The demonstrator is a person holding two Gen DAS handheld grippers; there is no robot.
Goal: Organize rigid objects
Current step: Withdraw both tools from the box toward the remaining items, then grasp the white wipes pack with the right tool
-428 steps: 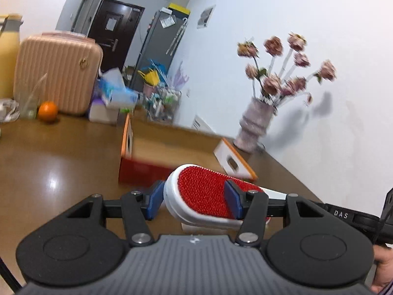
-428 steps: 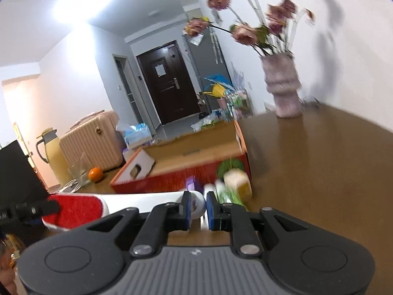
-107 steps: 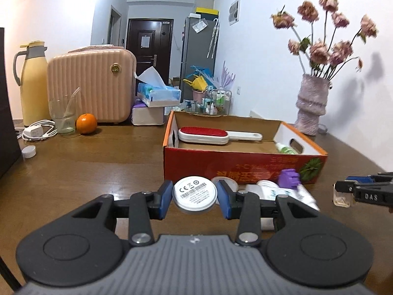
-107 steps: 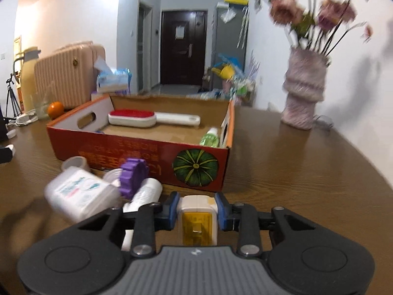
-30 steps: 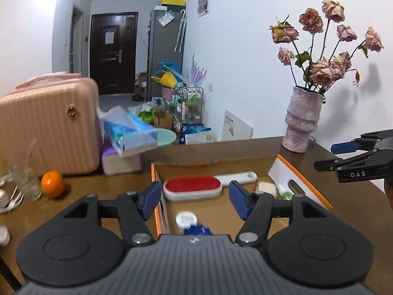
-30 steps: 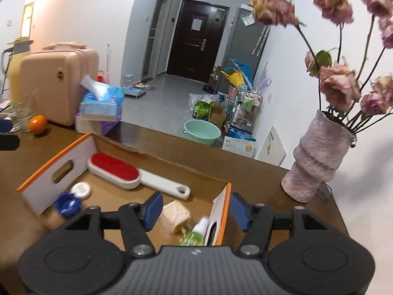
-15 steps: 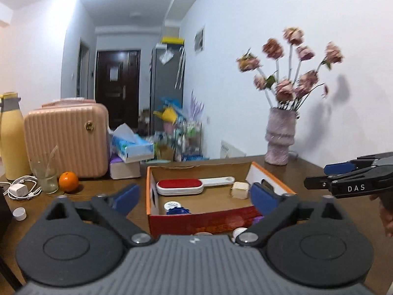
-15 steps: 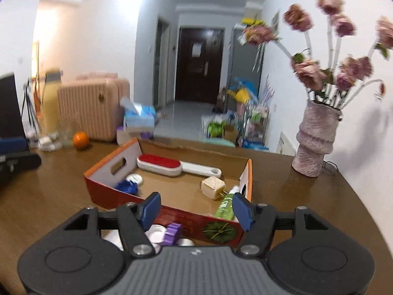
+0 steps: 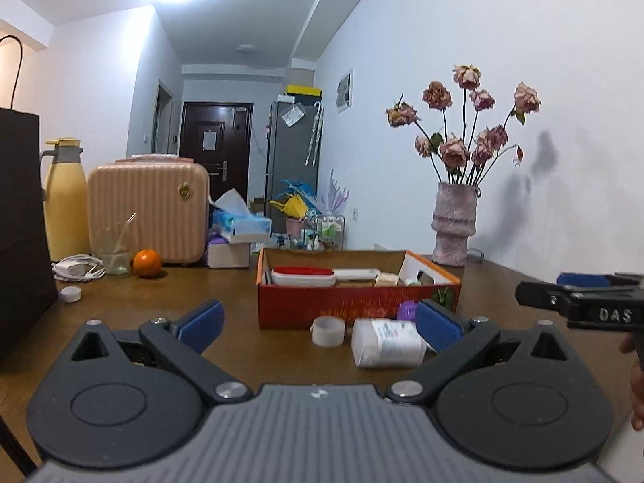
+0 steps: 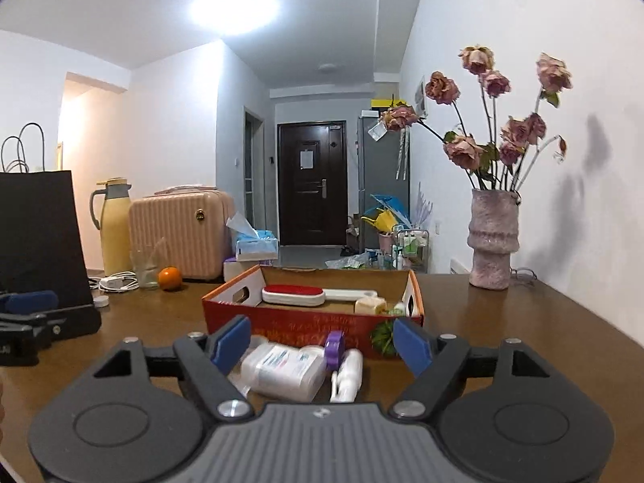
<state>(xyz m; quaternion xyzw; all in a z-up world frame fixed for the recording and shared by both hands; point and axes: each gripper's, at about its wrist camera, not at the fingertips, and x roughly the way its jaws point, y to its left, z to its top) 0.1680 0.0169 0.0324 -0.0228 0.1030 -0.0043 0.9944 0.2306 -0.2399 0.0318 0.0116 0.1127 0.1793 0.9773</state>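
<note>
Cardboard box [image 10: 310, 324] sits mid-tabletop, red-sided with orange rims, and inside it a red-faced lint brush [image 10: 294, 294] lies along the far wall with a cream-coloured block [image 10: 370, 305] beside its white handle; outside, against the box's near wall, a white pill bottle [image 10: 281, 370] lies on its side, a purple cap [image 10: 334, 349] and a small white spray bottle [image 10: 347, 374] just to its right, a roll of tape [image 9: 328, 331] to its left; left gripper [image 9: 318, 322] hangs low over the near edge, jaws spread wide and holding nothing; right gripper [image 10: 322, 342] likewise gapes empty over the loose items; a vase of dried roses [image 10: 493, 237] stands toward the far right corner, an orange [image 10: 169, 277] far left
</note>
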